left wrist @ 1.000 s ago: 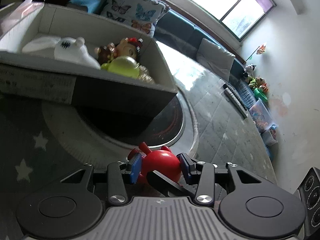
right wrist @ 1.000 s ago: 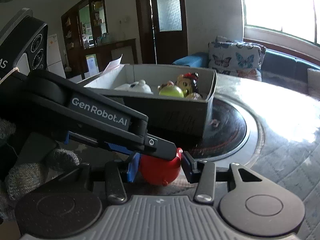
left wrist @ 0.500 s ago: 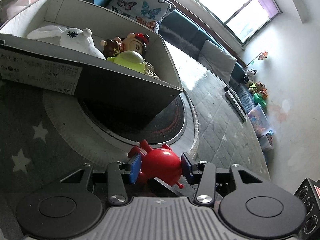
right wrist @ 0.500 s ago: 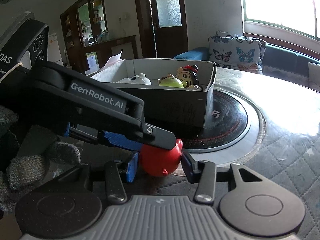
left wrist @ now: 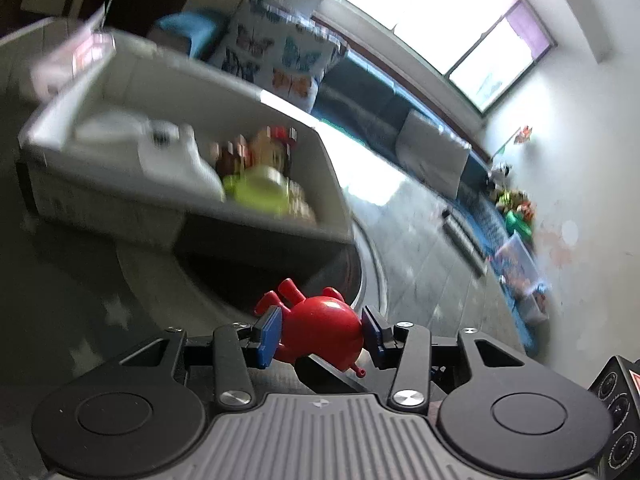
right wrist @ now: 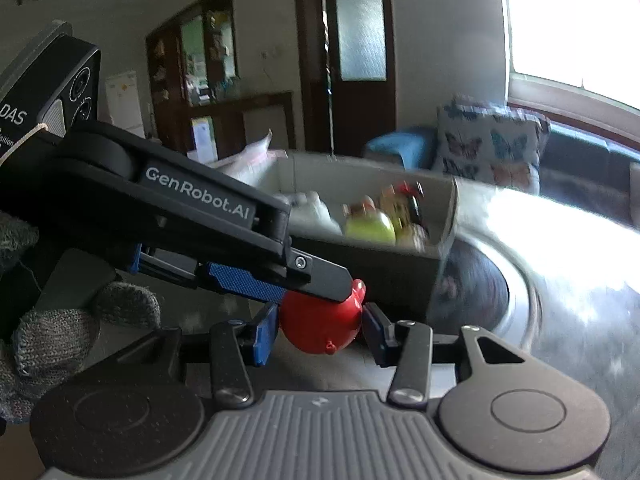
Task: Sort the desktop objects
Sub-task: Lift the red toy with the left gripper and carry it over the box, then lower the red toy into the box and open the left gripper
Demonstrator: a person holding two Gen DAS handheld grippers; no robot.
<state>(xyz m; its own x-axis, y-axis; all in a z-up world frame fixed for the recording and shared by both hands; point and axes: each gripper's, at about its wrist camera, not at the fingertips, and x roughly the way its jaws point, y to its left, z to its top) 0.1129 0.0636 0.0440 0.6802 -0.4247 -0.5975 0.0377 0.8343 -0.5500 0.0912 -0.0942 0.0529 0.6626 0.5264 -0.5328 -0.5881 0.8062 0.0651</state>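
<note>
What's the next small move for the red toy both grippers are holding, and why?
Probably lift the red toy forward over the near wall of the box: both the left gripper and right gripper pinch it below the rim, outside the box.

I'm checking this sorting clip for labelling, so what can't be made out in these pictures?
- Toys in the box: motion-blurred in both views; only white, yellow-green and brown shapes.
- Box left end: right wrist view, hidden behind the left hand-held gripper.
- Red toy: underside hidden by the right hand-held gripper; which gripper bears it is unclear.
- Floor clutter: left wrist view, too small.
</note>
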